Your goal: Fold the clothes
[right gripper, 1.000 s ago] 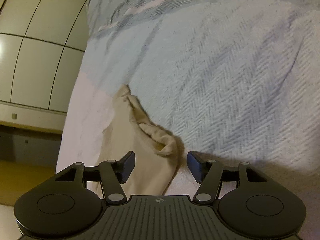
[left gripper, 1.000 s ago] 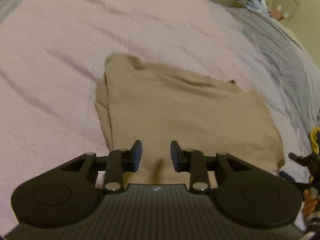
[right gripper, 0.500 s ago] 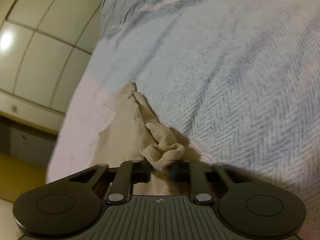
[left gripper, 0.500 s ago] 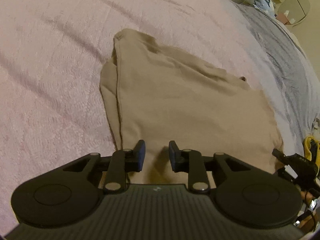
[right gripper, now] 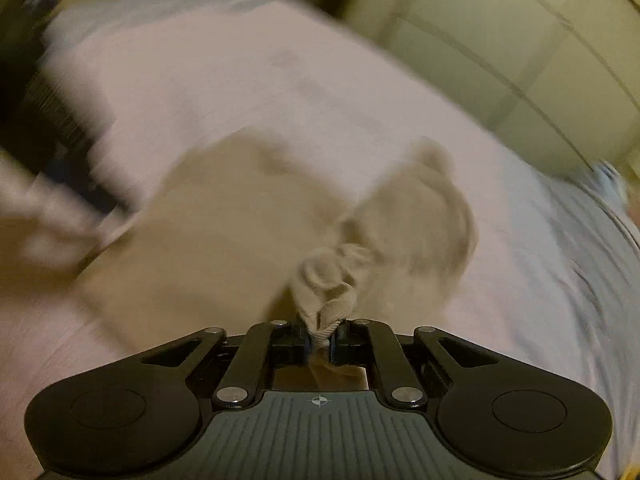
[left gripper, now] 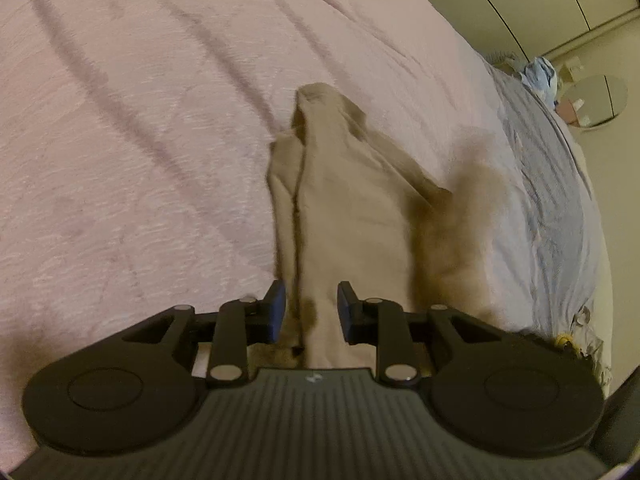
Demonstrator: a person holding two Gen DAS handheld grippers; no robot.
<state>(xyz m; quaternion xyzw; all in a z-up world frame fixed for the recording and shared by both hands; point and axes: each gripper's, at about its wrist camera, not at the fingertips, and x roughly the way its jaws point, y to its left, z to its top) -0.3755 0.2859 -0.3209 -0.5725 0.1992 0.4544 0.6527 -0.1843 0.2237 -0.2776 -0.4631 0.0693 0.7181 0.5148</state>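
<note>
A beige garment (left gripper: 352, 208) lies part folded on the pink bedspread (left gripper: 120, 160). Its right side is raised and blurred. My left gripper (left gripper: 312, 312) is open at the garment's near edge, with a strip of the cloth lying between its fingers. In the right wrist view, my right gripper (right gripper: 320, 340) is shut on a bunched edge of the beige garment (right gripper: 224, 220) and holds it up over the rest of the cloth. That view is heavily motion-blurred.
A grey-blue herringbone blanket (left gripper: 552, 208) covers the bed's right side. Beyond it are a round mirror (left gripper: 596, 102), a blue cloth (left gripper: 540, 74) and pale wardrobe doors (right gripper: 520, 40). A dark blurred shape (right gripper: 60, 120) sits at the left of the right wrist view.
My right gripper shut on the garment's bunched edge, lifted it and swung round over the cloth. My left gripper slid forward so the near edge lies between its fingers.
</note>
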